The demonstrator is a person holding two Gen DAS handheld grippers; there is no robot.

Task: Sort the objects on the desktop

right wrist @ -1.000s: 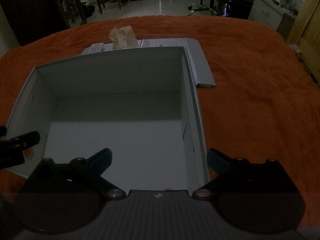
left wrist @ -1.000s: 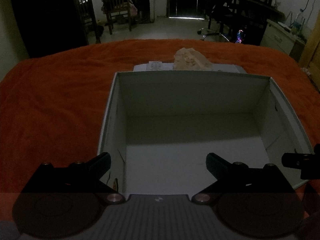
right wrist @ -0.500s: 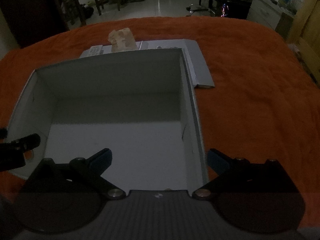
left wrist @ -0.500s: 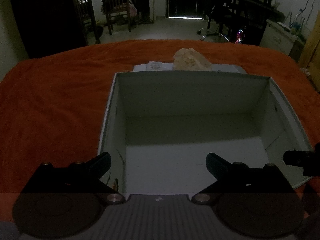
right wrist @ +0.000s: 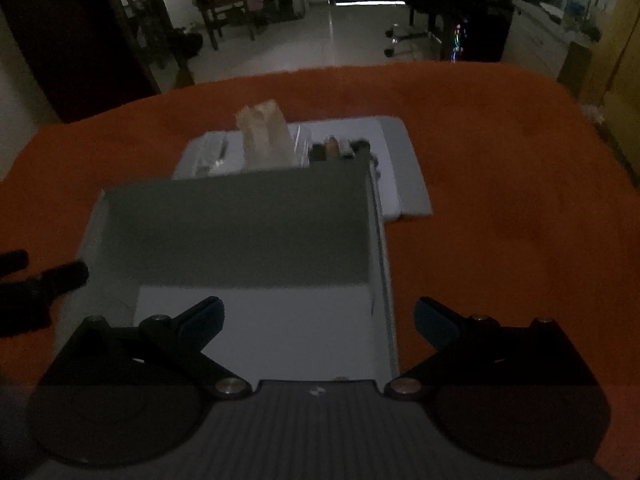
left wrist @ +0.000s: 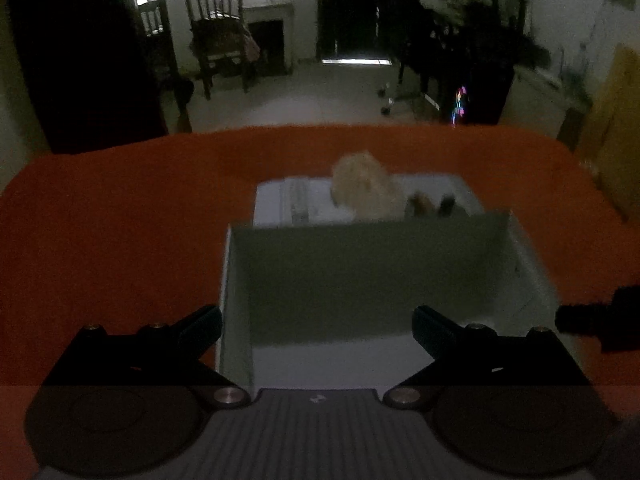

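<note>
An open grey cardboard box (left wrist: 372,272) (right wrist: 240,220) stands empty on the orange cloth. Behind it lies its flat lid (left wrist: 456,190) (right wrist: 400,168), carrying a crumpled beige paper wad (left wrist: 362,188) (right wrist: 264,132), a small white keypad-like item (left wrist: 298,200) (right wrist: 212,156) and a few small dark and brown objects (left wrist: 430,204) (right wrist: 340,148). My left gripper (left wrist: 316,322) hovers open above the box's near left corner. My right gripper (right wrist: 318,314) hovers open above the near right wall. Neither holds anything. Each gripper's dark finger shows at the edge of the other's view.
The orange cloth (left wrist: 112,220) (right wrist: 500,160) spreads wide on both sides of the box. Beyond the cloth's far edge is a dim room with wooden chairs (left wrist: 218,36), a desk and an office chair base (right wrist: 404,36).
Both grippers have risen and pulled back, so the box looks smaller and lower. The lid and the objects on it now show over the box's far wall. Both views are motion-blurred.
</note>
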